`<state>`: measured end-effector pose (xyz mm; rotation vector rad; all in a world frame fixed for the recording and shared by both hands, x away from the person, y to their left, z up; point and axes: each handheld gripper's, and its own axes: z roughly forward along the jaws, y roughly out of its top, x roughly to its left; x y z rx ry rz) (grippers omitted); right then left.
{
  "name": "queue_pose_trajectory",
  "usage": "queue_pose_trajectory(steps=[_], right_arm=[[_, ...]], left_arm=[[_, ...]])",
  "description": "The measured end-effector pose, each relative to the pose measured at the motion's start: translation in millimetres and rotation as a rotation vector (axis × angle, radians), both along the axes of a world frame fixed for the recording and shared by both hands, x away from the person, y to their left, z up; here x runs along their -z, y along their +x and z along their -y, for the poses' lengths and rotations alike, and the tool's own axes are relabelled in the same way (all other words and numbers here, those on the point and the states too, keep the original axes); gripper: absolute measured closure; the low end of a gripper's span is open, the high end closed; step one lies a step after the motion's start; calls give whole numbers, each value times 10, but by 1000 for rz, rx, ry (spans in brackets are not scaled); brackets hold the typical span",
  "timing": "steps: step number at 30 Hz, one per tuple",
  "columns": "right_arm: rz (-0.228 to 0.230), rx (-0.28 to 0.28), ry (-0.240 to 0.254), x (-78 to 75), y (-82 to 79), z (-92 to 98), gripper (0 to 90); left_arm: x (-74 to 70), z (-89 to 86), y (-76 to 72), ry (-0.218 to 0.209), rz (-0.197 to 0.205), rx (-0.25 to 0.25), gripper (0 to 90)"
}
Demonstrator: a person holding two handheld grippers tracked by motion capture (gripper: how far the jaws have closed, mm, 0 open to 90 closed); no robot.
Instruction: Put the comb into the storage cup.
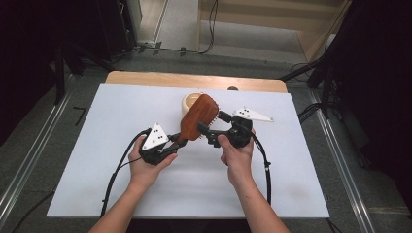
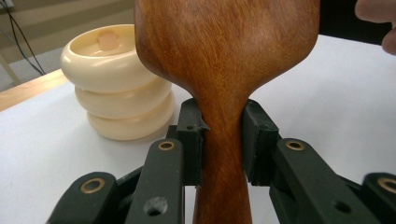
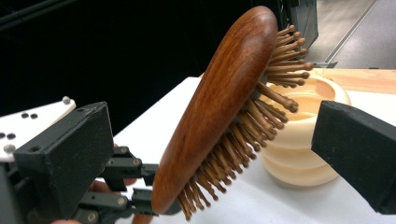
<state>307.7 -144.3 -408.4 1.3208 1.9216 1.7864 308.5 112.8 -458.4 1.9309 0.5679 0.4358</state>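
Nearest the person, the left claw (image 1: 176, 142) is clamped on the narrow handle of the wooden hairbrush (image 1: 198, 117), holding it tilted above the white worktop (image 1: 121, 111). Just right of the brush, the right claw (image 1: 213, 124) stands open, its jaws either side of the bristled head without touching. Just behind the brush sits a cream ribbed container (image 2: 116, 84).

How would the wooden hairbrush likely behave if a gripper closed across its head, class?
The hairbrush looks like solid wood, so probably stiff, not floppy. Its polished, rounded back may slip under a pad. The pins on the other face look thin and might give. The left gripper holds its narrow handle firmly, which suggests a safer spot.
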Motion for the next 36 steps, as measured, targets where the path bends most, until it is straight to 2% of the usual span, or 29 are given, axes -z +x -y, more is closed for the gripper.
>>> queue_pose_trajectory(steps=[7,8,11,15,17,21,27,32,36], right_arm=[[-39,23,17,14,54,-59,0],[-50,34,21,21,62,-78,30],[-58,32,30,31,78,-90,38],[-87,52,55,48,115,-118,95],[-110,68,54,57,129,-138,136],[-127,83,50,68,142,-174,187],[-180,105,97,108,205,-185,278],[-173,99,127,113,218,-190,379],[-185,87,149,118,226,-191,407]], left_arm=[[-1,51,-18,-19,11,-3,728],[-2,58,-21,-19,13,-3,728],[-3,79,-30,-20,19,-6,728],[-2,107,-47,-18,34,-11,728],[-3,112,-51,-18,37,-12,728],[-3,138,-69,-23,53,-16,728],[0,186,-92,-27,70,-17,727],[11,202,-96,-26,74,-13,727],[17,209,-102,-27,80,-15,727]])
